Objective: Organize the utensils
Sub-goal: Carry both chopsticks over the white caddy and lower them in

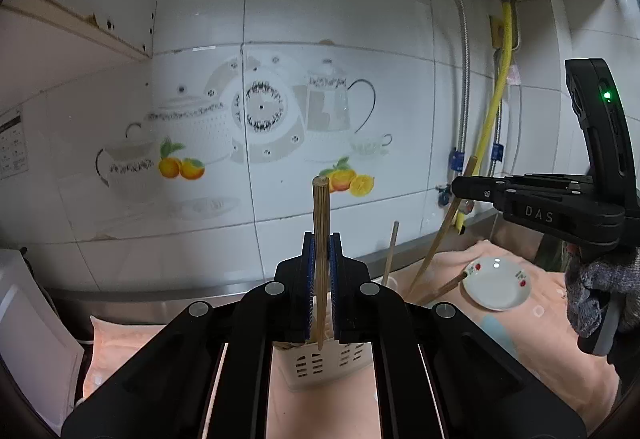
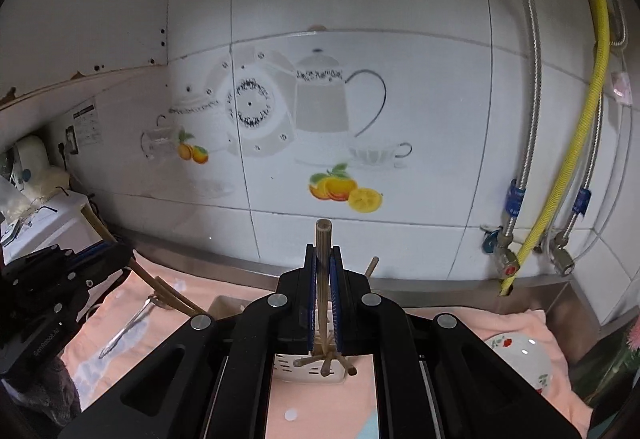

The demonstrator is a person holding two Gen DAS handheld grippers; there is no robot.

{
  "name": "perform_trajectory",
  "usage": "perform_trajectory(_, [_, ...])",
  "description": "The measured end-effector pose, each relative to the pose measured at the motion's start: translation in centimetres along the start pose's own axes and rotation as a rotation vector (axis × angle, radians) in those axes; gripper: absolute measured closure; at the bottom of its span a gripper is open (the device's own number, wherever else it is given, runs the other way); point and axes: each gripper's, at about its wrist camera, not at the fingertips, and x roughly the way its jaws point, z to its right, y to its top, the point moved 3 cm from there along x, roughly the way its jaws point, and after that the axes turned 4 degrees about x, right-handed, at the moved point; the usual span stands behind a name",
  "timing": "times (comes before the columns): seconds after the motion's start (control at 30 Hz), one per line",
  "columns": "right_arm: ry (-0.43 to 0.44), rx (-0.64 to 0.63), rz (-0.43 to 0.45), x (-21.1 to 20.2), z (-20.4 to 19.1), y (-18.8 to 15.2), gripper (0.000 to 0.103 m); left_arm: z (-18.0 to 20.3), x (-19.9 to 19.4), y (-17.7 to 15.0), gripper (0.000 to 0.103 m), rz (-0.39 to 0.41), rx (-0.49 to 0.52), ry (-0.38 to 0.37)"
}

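Left wrist view: both tongs clamped on one chopstick each, over the white slotted holder

Your left tongs (image 1: 322,279) pinch a bamboo chopstick (image 1: 321,239) upright, lower tip just above the holder (image 1: 316,363) – vertical so it should drop straight in. Your right tongs (image 2: 323,295) are narrow on a second chopstick (image 2: 323,267), also upright, its tip down among the sticks (image 2: 326,361) already splayed in the holder (image 2: 312,371). Those lean outward, so I'd expect a tilted insert to snag on them. Holder sits on the peach cloth (image 2: 320,411) over the surface. Still to sort, I'd guess: a metal utensil (image 2: 128,323) lying flat on the cloth to your left. White floral dish (image 1: 496,285) sits right of the holder, clear of both tongs
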Motion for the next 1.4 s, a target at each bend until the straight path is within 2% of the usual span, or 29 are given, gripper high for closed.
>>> perform_trajectory(0.2, [-0.016, 0.014, -0.019, 1.2, 1.1, -0.5, 0.096, -1.2, 0.9, -0.2, 0.097, -0.008, -0.046, -0.005])
perform_trajectory(0.53, [-0.01, 0.016, -0.075, 3.6, 1.2, -2.0, 0.096, -0.9, 0.3, 1.8, 0.097, 0.062, -0.028, 0.013])
perform_trajectory(0.83, [-0.023, 0.005, -0.108, 4.8, 1.5, -3.2, 0.096, -1.6, 1.9, 0.8, 0.097, 0.063, -0.06, 0.025])
perform_trajectory(1.17, [-0.025, 0.004, -0.121, 4.7, 1.8, -3.6, 0.096, -2.2, 4.6, -1.7, 0.097, -0.036, -0.081, 0.017])
perform_trajectory(1.4, [-0.029, 0.005, -0.11, 4.2, 1.8, -3.5, 0.095, -2.3, 5.4, -3.0, 0.097, -0.078, -0.085, 0.004])
